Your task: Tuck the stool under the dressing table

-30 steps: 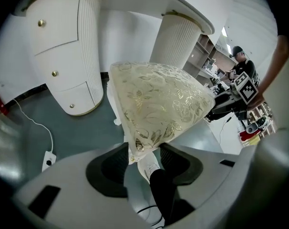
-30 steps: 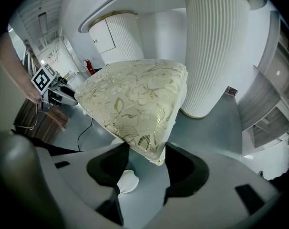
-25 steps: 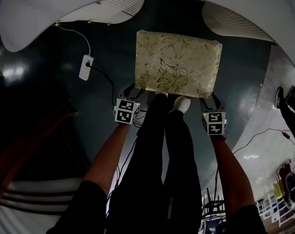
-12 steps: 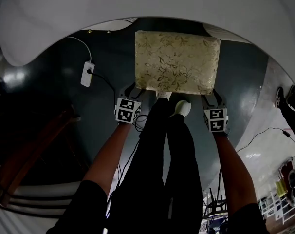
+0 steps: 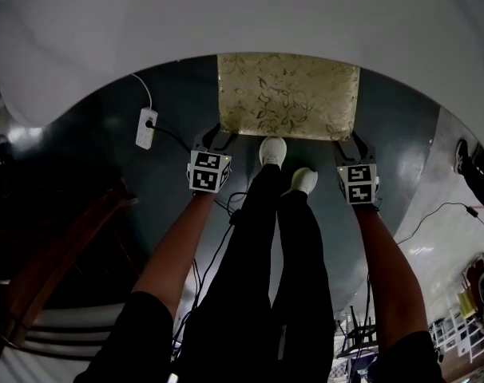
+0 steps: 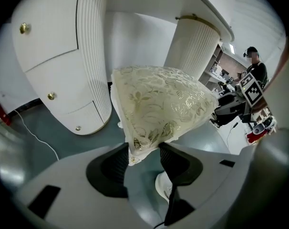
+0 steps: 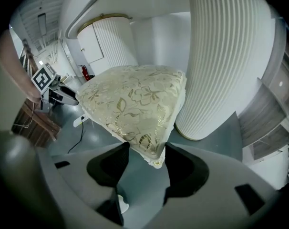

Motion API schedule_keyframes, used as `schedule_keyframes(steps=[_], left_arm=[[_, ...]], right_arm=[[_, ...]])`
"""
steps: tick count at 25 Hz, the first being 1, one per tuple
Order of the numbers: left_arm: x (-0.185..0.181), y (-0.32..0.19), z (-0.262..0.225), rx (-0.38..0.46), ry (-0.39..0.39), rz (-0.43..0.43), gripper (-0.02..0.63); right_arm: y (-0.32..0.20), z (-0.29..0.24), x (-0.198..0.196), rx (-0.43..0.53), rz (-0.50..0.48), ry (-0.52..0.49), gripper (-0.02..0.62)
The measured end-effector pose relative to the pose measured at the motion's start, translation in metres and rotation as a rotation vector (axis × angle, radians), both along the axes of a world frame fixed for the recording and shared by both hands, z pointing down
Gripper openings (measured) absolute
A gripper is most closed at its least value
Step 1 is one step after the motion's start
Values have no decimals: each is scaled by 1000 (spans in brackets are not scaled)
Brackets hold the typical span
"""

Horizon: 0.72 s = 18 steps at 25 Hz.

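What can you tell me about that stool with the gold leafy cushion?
The stool has a rectangular padded seat covered in pale cream fabric with a shiny gold leaf pattern, edged underneath in white. It looks level, with its far edge beneath the white dressing table, between the table's ribbed pedestals. Its legs are out of sight. The left tongs and the right tongs each pinch one near corner of the seat.
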<state>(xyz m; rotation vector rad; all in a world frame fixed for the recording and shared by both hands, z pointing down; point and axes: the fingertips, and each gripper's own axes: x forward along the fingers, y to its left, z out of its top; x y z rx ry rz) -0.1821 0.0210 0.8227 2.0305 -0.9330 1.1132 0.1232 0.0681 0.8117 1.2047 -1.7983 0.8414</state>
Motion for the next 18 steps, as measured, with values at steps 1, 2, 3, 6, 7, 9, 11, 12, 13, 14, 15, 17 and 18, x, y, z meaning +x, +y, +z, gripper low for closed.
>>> schedule_keyframes(steps=[1,2,3,6,7,9,11,12,13,14,15,17,18], left_arm=[[-1,-7,-1,10,-3,-3,209],[-1,-14,-2,19,-5,-3,209],[-2,-20,-2,27,-7,-2,207],[0,-36,2,38,-5,6,208],[1,-41,4,40,-5,7,209],[-3,-50,5,51,-10,7,207],[-8,-58,4,62,-17,15,207],[-8,-61,3,64,-17,23,207],[-7,-63,2,65,-16,31,207],[-5,-64,1,66,-14,37,207],[-3,-65,1,66,-12,41,207],[0,-69,0,68,-4,40,207],[0,-71,0,71,2,39,209]], right_arm=[[-5,-1,-1,-4,-8,-1,228],[-9,-1,-2,-7,-11,-1,229],[-14,-1,-3,-7,-7,0,228],[-30,3,-1,4,21,10,227],[-35,5,0,8,24,13,227],[-41,6,-4,7,18,11,227],[-47,6,-9,4,13,11,227],[-49,6,-10,4,16,13,227],[-51,5,-9,5,20,15,227],[-53,4,-7,7,25,16,227],[-54,3,-6,10,28,15,227],[-56,2,-4,14,33,14,227],[-57,2,-3,13,37,16,227]])
